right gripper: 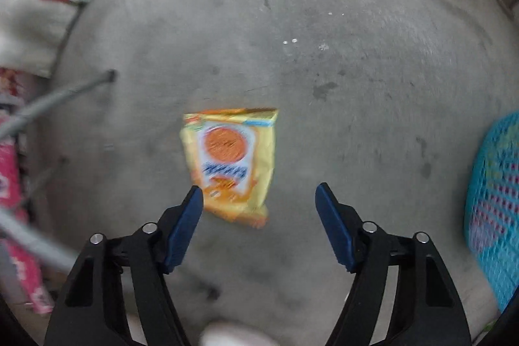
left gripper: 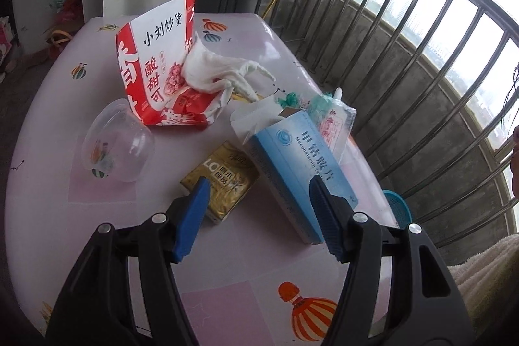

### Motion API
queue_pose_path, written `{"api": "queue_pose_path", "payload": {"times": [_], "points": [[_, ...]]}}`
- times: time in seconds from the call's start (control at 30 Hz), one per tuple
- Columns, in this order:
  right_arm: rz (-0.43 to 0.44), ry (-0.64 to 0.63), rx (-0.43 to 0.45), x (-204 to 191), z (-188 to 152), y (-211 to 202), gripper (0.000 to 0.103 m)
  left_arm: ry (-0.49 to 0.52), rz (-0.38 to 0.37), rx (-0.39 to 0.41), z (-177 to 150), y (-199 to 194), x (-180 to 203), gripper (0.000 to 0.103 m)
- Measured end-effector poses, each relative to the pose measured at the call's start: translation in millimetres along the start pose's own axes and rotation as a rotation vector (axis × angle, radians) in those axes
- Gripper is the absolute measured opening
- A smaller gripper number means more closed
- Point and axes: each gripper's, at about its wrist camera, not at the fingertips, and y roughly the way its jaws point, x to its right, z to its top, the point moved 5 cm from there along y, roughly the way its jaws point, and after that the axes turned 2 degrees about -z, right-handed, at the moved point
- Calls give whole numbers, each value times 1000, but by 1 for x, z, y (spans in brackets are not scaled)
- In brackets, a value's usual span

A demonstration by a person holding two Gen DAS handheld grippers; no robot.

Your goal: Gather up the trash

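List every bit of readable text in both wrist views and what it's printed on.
"小刘炒货" and "酸甜可": red-and-white paper bag.
"甲钴胺片": blue medicine box; its smaller Latin line is too small to read.
"LO": gold packet; remaining characters unclear.
Yellow snack packet on the floor: print blurred, unreadable.
Clear wrapper behind the box: label unreadable.

A pink table (left gripper: 256,261) stands by a curved metal railing (left gripper: 431,60). Daylight comes through it. The floor (right gripper: 340,54) is stained grey concrete.
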Motion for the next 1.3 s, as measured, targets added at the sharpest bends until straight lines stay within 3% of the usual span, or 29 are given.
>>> {"api": "queue_pose_path", "payload": {"times": [0.13, 0.3, 0.33, 0.47, 0.57, 0.77, 0.93, 1.03, 1.17, 1.23, 1.27, 1.3], "points": [[-121, -75, 37, -13, 0, 27, 58, -16, 21, -8, -2, 1, -8, 60], [-206, -141, 69, -26, -8, 42, 37, -18, 37, -12, -3, 0, -15, 60], [-218, -155, 78, -28, -9, 42, 34, -18, 38, -11, -3, -1, -15, 60], [-253, -185, 93, -34, -13, 42, 3, -26, 37, -1, -4, -5, -20, 60], [-201, -139, 83, -28, -15, 34, 1, -34, 29, 13, -5, -10, -22, 60], [-17, 12, 194, 3, -33, -49, 0, -37, 3, 49, -7, -21, -26, 60], [55, 63, 325, 35, -62, -147, 0, -44, -42, 77, -9, -24, -26, 60], [74, 77, 358, 63, -71, -175, 0, -45, -67, 92, -12, -27, -25, 60], [57, 10, 299, 43, -61, -141, 6, -46, -78, 88, -17, -26, -26, 60], [51, -25, 227, 26, -53, -104, 28, -48, -74, 74, -19, -25, -27, 60], [40, -31, 194, 18, -50, -84, 46, -48, -68, 65, -19, -24, -28, 60], [30, -39, 174, 11, -49, -68, 47, -43, -58, 58, -19, -25, -28, 60]]}}
